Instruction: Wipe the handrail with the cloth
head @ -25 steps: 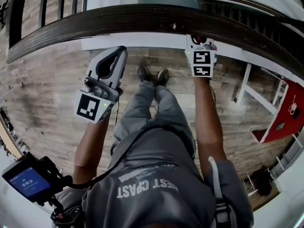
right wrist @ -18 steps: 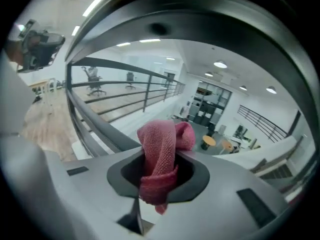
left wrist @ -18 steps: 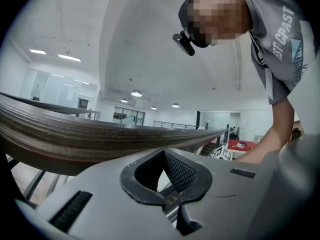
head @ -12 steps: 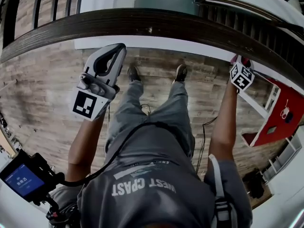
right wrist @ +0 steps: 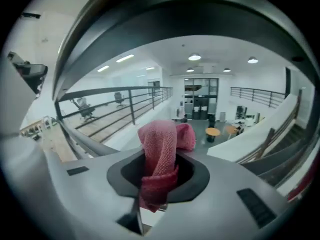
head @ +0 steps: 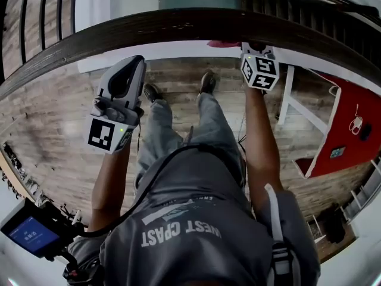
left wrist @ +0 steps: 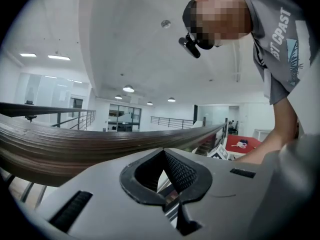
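1 left gripper [head: 125, 76]: jaws closed together, nothing between them, just beside rail | 1 dark wooden handrail [head: 149, 25]: curves across in front of both grippers | 1 red cloth [head: 223, 43]: bunched at handrail's near edge | 1 right gripper [head: 253, 49]: jaws clamped on cloth, up at rail

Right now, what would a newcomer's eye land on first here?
The dark curved handrail sweeps across the top of the head view. The red cloth stands out most, pinched in the right tongs at the rail's near edge. The left tongs are shut and empty, short of the rail, over the wood floor.
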A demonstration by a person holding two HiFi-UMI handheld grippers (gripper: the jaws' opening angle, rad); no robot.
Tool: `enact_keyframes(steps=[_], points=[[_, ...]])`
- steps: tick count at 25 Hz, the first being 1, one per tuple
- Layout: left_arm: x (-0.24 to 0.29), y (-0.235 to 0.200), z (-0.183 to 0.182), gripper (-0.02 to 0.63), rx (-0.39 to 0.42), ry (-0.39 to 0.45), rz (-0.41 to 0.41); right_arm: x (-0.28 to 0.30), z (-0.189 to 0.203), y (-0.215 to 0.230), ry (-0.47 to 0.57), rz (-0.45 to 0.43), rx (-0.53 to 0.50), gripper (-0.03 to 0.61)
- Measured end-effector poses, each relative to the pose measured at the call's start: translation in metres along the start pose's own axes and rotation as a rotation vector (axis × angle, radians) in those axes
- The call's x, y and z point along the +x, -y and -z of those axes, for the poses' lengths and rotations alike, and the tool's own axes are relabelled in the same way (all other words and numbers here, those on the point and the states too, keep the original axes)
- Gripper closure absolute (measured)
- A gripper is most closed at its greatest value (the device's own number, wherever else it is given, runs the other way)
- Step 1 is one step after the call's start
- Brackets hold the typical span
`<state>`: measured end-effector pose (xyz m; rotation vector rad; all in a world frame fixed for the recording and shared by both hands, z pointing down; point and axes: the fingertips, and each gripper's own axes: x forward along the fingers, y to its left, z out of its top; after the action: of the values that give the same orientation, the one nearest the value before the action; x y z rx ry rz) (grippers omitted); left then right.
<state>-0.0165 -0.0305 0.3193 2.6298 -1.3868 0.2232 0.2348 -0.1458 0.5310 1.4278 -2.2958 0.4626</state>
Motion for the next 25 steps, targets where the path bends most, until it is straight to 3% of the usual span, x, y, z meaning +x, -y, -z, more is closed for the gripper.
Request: enact_keyframes(steps=[4,6,8,11,13,16,19,25], points=[[-0.002,0.008,0.002,0.607,0.004,-0.017,-0.009,-0.060,0.020,0.164,-0.043,0.320,-0.004,0.506],[-0.007,0.003,0.001,0.607,-0.007,-0.008,-0.019,-0.078,0.021,0.202,-0.077,0.439,0.012,0.506],[-0.009,0.004,-0.003,0.607,-0.025,0.025,-0.018,-0.064,0.009,0.173,-0.062,0.381,-0.016,0.506],[-0.014,0.009,-0.001,0.609,-0.022,0.010,-0.006,-0.010,-0.020,0.053,-0.019,0.111,-0.174,0.506],[-0.016,0.011,0.000,0.607,0.000,0.002,0.015,0.012,-0.034,-0.002,-0.004,-0.004,-0.227,0.506],[-0.010,0.014,0.000,0.607,-0.003,-0.001,0.022,0.022,-0.038,0.003,-0.023,-0.020,-0.194,0.506],[-0.010,0.026,0.001,0.607,0.002,-0.007,0.012,-0.002,-0.018,0.088,-0.056,0.107,-0.152,0.506],[0.036,0.103,-0.004,0.609,0.030,0.008,-0.018,-0.120,0.029,0.327,-0.076,0.445,0.021,0.506]])
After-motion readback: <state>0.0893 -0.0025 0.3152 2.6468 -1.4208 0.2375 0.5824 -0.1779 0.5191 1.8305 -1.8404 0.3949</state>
